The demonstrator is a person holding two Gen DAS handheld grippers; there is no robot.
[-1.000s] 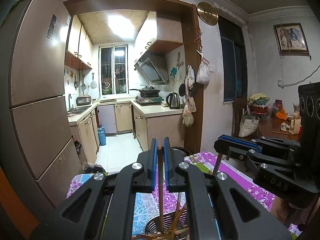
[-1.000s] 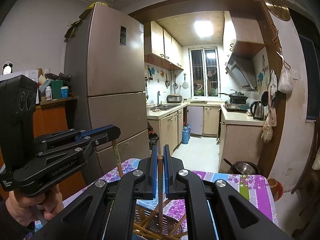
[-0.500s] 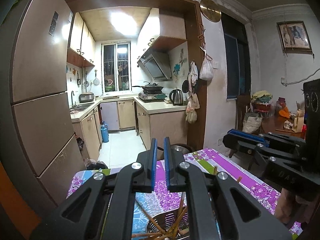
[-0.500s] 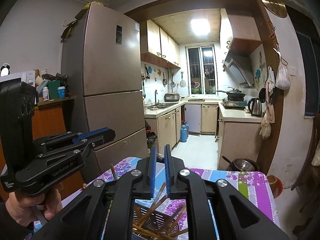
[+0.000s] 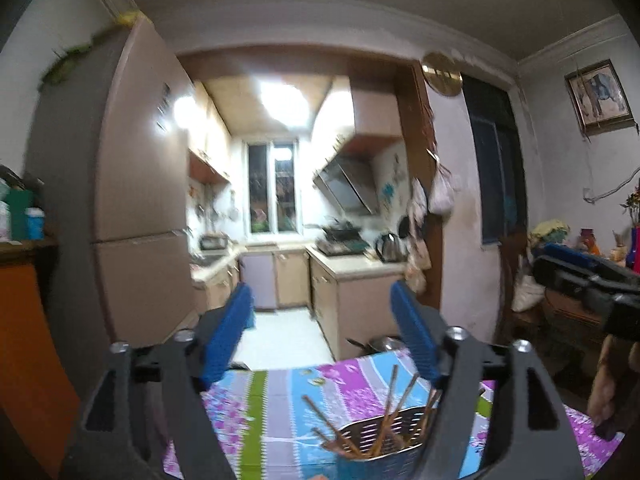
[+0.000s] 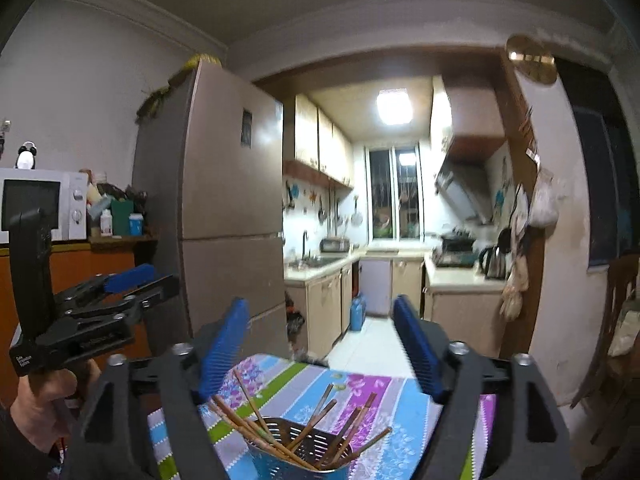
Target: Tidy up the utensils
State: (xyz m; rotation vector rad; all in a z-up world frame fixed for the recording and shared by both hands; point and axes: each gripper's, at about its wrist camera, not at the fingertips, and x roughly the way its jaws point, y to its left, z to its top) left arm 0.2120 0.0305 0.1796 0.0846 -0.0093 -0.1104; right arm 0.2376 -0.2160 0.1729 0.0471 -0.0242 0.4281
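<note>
A perforated metal utensil holder (image 6: 298, 446) stands on the flowered tablecloth and holds several wooden chopsticks (image 6: 316, 416) that lean out at angles. It also shows in the left wrist view (image 5: 386, 436). My left gripper (image 5: 322, 334) is open and empty, above and behind the holder. My right gripper (image 6: 322, 340) is open and empty, above the holder. Each gripper shows at the edge of the other's view: the right one (image 5: 580, 276) at the right and the left one (image 6: 116, 284) at the left.
The table (image 6: 384, 392) has a striped, flowered cloth. Beyond it stand a tall fridge (image 6: 224, 208) and a kitchen doorway. A microwave (image 6: 40, 204) sits on an orange cabinet at the left. A wooden chair (image 6: 616, 320) is at the right.
Both grippers let go of a chopstick each into the holder, then opened wide and rose. The chopsticks now lean in the holder.
</note>
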